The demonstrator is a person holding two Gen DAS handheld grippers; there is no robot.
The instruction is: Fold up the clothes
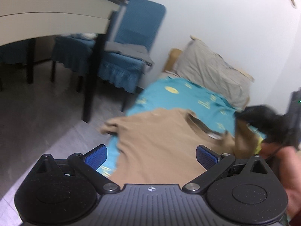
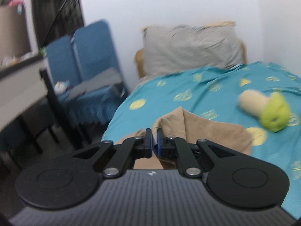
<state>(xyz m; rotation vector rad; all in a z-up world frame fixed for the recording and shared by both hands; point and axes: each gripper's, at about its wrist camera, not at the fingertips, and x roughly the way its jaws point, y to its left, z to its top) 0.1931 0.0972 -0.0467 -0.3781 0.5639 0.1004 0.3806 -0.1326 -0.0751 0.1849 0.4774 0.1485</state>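
Note:
A tan T-shirt (image 1: 160, 137) lies spread on the teal bedspread (image 1: 188, 96), collar toward the pillow. My left gripper (image 1: 151, 154) is open and empty, held above the shirt's lower part. In the right wrist view my right gripper (image 2: 153, 143) is shut on a bunched fold of the tan shirt (image 2: 197, 130) and lifts it off the bed. In the left wrist view the right gripper (image 1: 263, 124) shows at the right, blurred, holding the shirt's right sleeve.
A grey pillow (image 2: 191, 49) leans against the headboard. A beige and green plush toy (image 2: 263, 109) lies on the bedspread (image 2: 188, 94) at right. Blue-covered chairs (image 1: 128, 56) and a white table (image 1: 47, 18) stand left of the bed. Both views are motion-blurred.

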